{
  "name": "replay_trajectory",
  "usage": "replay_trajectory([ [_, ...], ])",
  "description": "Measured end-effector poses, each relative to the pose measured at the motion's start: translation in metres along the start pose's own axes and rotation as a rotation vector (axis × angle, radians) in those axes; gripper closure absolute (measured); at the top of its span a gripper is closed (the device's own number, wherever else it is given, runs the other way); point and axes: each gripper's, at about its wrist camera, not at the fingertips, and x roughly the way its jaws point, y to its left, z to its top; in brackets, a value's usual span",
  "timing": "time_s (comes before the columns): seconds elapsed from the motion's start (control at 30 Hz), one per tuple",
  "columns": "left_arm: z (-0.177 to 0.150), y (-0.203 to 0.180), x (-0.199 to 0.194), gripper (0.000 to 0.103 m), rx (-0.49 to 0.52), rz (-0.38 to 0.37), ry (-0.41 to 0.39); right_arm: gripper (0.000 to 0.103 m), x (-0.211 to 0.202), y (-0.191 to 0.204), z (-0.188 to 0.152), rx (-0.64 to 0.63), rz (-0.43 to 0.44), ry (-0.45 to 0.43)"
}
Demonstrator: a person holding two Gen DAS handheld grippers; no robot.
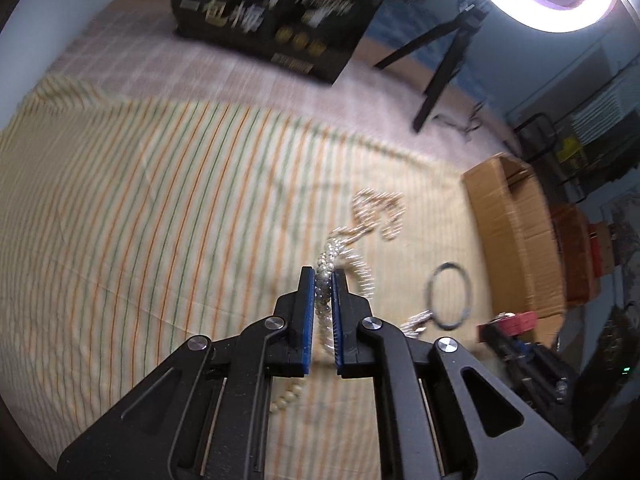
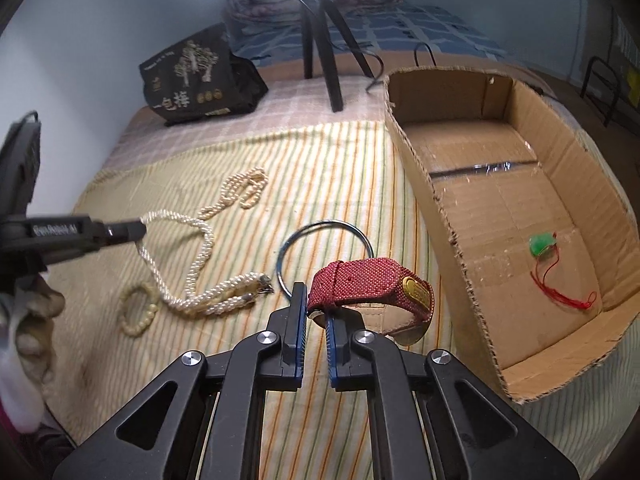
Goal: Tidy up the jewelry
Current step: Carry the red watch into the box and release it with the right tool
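Striped cloth (image 2: 328,168): left hand-held gripper (image 1: 323,280) pinches one pearl rope (image 2: 200,240), right hand-held gripper (image 2: 317,312) clamps one red band (image 2: 368,280)

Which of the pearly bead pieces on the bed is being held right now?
The thick twisted pearl rope: the left gripper has its jaws shut on it. The thin pearl strand and the small bead bracelet lie untouched on the striped cloth.

We see cardboard box (image 2: 500,216) holding pendant (image 2: 542,245); left of box: bangle (image 2: 320,226), twisted pearl necklace (image 2: 192,268), bead bracelet (image 2: 138,312); bag (image 2: 200,80) behind-left.
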Motion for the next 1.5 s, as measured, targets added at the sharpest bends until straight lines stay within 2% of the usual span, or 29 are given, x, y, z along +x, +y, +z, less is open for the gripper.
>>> replay_trajectory([
  [0.23, 0.002, -0.019, -0.033, 0.097, 0.013, -0.092, -0.049, 0.096, -0.022, 0.011, 0.002, -0.055, 0.031, -0.029],
  [0.63, 0.005, -0.049, -0.071, 0.098, 0.046, -0.182, -0.121, 0.096, -0.056, 0.009, 0.009, -0.101, 0.046, -0.089],
  [0.93, 0.009, -0.082, -0.087, 0.098, 0.098, -0.228, -0.151, 0.096, -0.085, -0.017, 0.021, -0.095, 0.023, -0.133],
  [1.33, 0.036, -0.146, -0.102, 0.098, 0.186, -0.287, -0.197, 0.096, -0.112, -0.066, 0.043, -0.039, -0.032, -0.186],
  [1.37, 0.039, -0.153, -0.104, 0.103, 0.197, -0.295, -0.202, 0.096, -0.112, -0.069, 0.045, -0.034, -0.034, -0.188],
  [1.5, 0.049, -0.18, -0.112, 0.103, 0.237, -0.314, -0.232, 0.096, -0.113, -0.084, 0.05, -0.012, -0.047, -0.194],
])
